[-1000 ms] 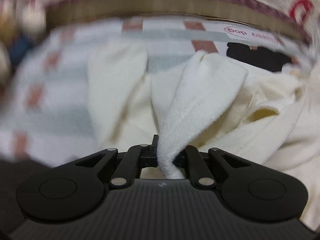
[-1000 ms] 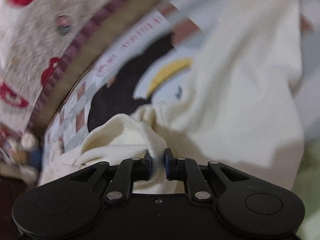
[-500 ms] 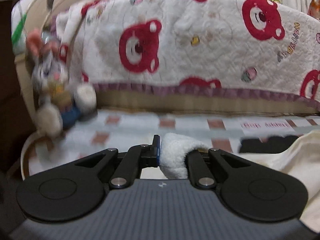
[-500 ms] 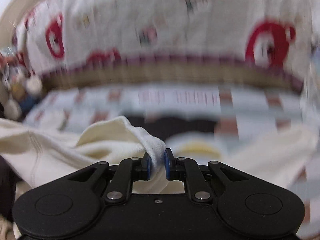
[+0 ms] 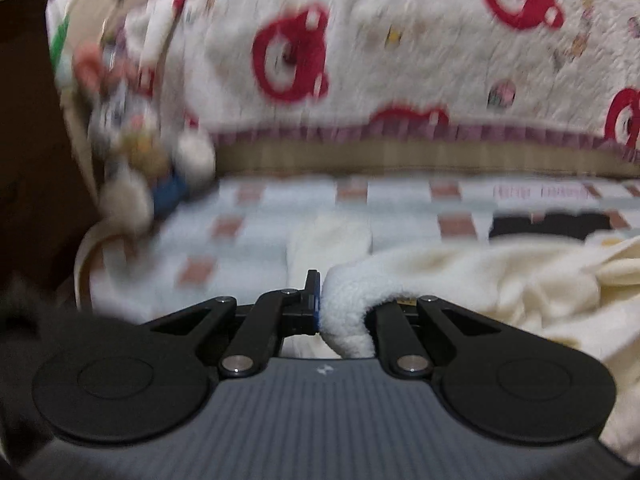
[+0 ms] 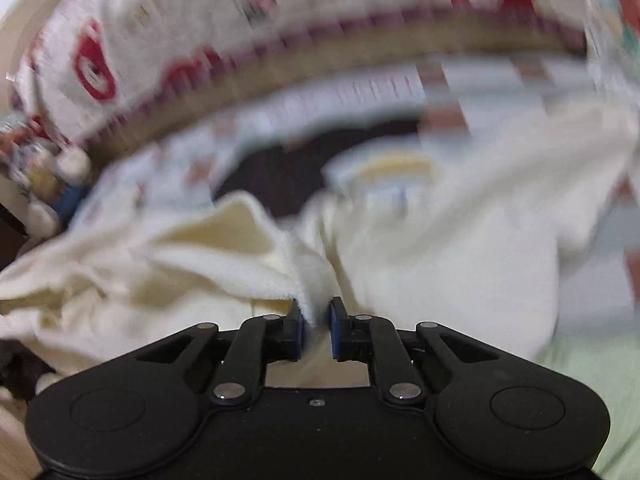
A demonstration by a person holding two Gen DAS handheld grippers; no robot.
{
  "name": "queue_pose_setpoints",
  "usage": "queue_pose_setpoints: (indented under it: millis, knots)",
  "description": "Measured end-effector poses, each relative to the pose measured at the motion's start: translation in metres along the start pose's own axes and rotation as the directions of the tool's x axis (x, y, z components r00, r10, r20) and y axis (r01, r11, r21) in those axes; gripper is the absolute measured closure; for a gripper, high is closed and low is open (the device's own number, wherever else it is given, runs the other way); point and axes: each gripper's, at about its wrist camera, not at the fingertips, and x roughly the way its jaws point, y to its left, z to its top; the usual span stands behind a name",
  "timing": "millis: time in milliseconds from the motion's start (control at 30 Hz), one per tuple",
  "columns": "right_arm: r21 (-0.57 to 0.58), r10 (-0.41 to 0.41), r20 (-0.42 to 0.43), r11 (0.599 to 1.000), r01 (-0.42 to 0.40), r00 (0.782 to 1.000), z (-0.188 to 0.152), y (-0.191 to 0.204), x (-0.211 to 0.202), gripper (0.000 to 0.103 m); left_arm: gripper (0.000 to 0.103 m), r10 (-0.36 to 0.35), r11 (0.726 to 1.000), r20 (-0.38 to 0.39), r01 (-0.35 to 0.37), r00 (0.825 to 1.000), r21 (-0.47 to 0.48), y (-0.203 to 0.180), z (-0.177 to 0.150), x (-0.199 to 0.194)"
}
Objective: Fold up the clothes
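Both grippers clamped on the cream fleece garment [image 5: 480, 280]: left gripper [image 5: 344, 304] pinches a thick fluffy edge, right gripper [image 6: 316, 320] nips a thinner fold. Garment is bunched on the checkered sheet [image 5: 260, 216], in front of the bear-print blanket [image 5: 360, 60]. Stuffed toy [image 5: 136, 152] sits at the blanket's left end.

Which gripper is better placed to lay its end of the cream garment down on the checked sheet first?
Probably the left gripper. It is shut on the cream garment, with bare checked sheet just ahead. The right gripper, also shut on it, has bunched cloth ahead.
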Motion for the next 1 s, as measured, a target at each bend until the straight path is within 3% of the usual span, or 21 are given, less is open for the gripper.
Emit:
queue_pose_setpoints:
  millis: [67,100,133,167,233,267,333,400,467,567,633,733,800,900,1000]
  knots:
    - [-0.026,0.069,0.151,0.997,-0.066,0.986,0.027,0.008,-0.033,0.091,0.098,-0.028,0.996,0.087,0.035,0.996,-0.086,0.012,0.025,-0.02]
    - [-0.062,0.102,0.244,0.994,-0.089,0.964,0.036,0.012,-0.056,0.096,0.098,-0.044,0.989,0.126,0.061,0.991,-0.133,0.02,0.034,-0.032]
    - [-0.088,0.102,0.296,0.993,-0.079,0.95,0.036,0.012,-0.07,0.096,0.098,-0.058,0.982,0.143,0.082,0.988,-0.168,0.025,0.036,-0.04]
    - [-0.11,0.1,0.339,0.992,-0.066,0.935,0.036,0.011,-0.083,0.096,0.097,-0.078,0.975,0.106,0.099,0.991,-0.2,0.026,0.028,-0.041]
    - [-0.064,0.033,0.256,0.998,-0.017,0.966,0.022,-0.009,-0.07,0.092,0.097,-0.13,0.957,-0.039,0.116,0.991,-0.266,0.022,0.001,-0.031]
    - [-0.021,-0.028,0.169,0.999,0.032,0.985,0.011,-0.023,-0.052,0.088,0.097,-0.16,0.95,-0.135,0.115,0.978,-0.292,0.017,-0.02,-0.021]
    - [0.013,-0.124,0.042,0.992,0.123,0.991,-0.015,-0.04,-0.024,0.094,0.097,-0.174,0.955,-0.282,0.091,0.944,-0.283,0.003,-0.06,-0.008]
    - [0.018,-0.15,0.013,0.989,0.15,0.989,-0.031,-0.048,-0.013,0.098,0.097,-0.14,0.971,-0.335,0.063,0.932,-0.232,-0.007,-0.078,-0.005]
    - [0.043,-0.129,0.042,0.991,0.128,0.991,-0.032,-0.049,-0.014,0.098,0.098,-0.131,0.973,-0.301,0.064,0.945,-0.221,-0.007,-0.07,-0.007]
    - [0.052,-0.043,0.144,0.998,0.036,0.989,-0.004,-0.042,-0.03,0.099,0.097,-0.119,0.971,-0.164,0.08,0.979,-0.225,0.005,-0.028,-0.013]
    - [0.066,0.059,0.276,0.995,-0.081,0.959,0.026,-0.037,-0.057,0.099,0.097,-0.115,0.964,-0.036,0.102,0.993,-0.247,0.017,0.01,-0.025]
    - [0.02,0.143,0.444,0.985,-0.17,0.885,0.063,-0.02,-0.101,0.099,0.098,-0.128,0.945,0.104,0.153,0.986,-0.288,0.026,0.044,-0.045]
    - [-0.036,0.155,0.445,0.987,-0.155,0.882,0.068,-0.01,-0.111,0.1,0.098,-0.113,0.959,0.088,0.132,0.99,-0.252,0.021,0.042,-0.044]
    - [-0.016,0.082,0.345,0.997,-0.082,0.935,0.059,-0.019,-0.093,0.1,0.098,-0.112,0.973,0.008,0.112,0.994,-0.201,0.014,0.025,-0.032]
    - [0.026,0.094,0.337,0.994,-0.109,0.937,0.061,-0.031,-0.083,0.1,0.098,-0.14,0.977,-0.013,0.136,0.99,-0.162,0.012,0.033,-0.024]
